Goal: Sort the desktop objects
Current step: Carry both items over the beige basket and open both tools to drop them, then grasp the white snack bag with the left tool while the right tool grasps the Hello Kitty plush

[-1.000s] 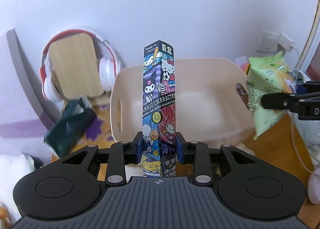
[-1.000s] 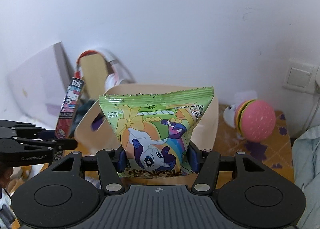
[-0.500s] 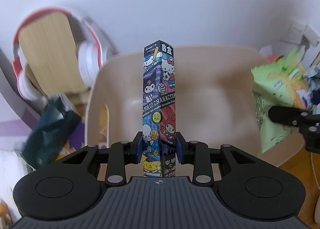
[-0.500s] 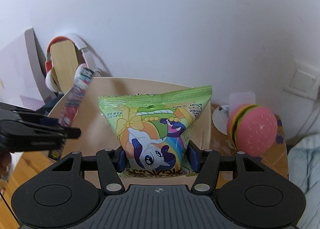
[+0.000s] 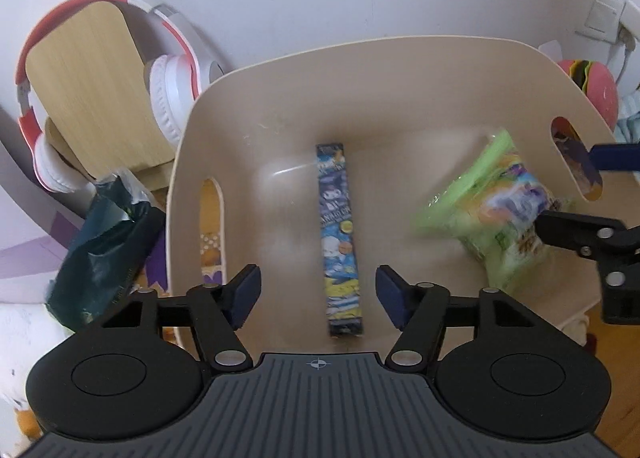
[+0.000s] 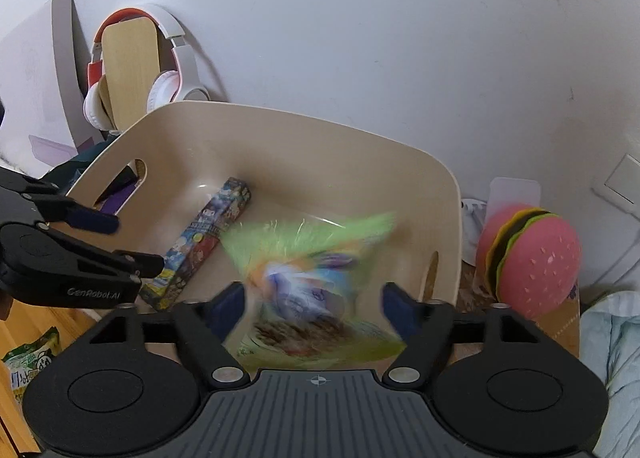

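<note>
The left tongs (image 5: 318, 292) hang over the beige bin (image 5: 400, 53), their jaws opening and touching nothing. The cartoon-printed pen box (image 5: 340, 234) lies flat on the bin's floor, in line with the gap between them. The right tongs (image 6: 314, 308) are opening too; the green snack bag (image 6: 312, 282), blurred, sits between the parted pads inside the bin, clear of both. Red-and-white headphones (image 5: 172, 97) on a wooden stand and a burger toy (image 6: 532, 258) flank the bin.
</note>
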The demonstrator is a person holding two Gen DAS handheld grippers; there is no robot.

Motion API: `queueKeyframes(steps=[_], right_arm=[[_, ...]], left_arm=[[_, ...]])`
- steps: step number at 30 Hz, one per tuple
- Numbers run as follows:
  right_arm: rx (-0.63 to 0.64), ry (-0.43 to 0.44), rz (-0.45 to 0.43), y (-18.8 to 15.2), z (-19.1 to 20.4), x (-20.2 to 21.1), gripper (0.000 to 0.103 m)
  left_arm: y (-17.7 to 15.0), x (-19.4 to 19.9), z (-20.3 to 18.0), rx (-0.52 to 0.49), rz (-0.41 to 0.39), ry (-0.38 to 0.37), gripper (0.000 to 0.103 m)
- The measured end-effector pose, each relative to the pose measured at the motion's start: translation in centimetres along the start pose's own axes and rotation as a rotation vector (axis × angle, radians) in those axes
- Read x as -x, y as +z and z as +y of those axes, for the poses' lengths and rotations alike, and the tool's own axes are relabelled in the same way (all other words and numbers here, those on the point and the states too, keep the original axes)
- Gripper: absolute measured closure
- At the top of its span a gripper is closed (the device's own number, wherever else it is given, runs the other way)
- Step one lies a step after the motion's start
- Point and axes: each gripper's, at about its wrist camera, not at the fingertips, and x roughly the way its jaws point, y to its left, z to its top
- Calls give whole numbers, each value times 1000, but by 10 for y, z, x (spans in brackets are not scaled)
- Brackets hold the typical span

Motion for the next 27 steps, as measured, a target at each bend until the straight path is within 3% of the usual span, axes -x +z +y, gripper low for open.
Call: queueKeyframes(steps=[8, 14, 20, 27], right_arm=[[-18, -17, -42, -12, -5, 20, 0], [-66, -13, -87, -25, -12, 45, 0], [-112, 9, -153, -44, -13, 75, 0], [-118, -1, -117, -80, -10, 85, 0]], left_arm=[[-5, 10, 4, 5, 1, -6, 36], [-14, 31, 11, 26, -51, -4, 34], [-41, 68, 17, 131, -125, 46, 26], [-74, 92, 25, 144, -123, 49, 26]])
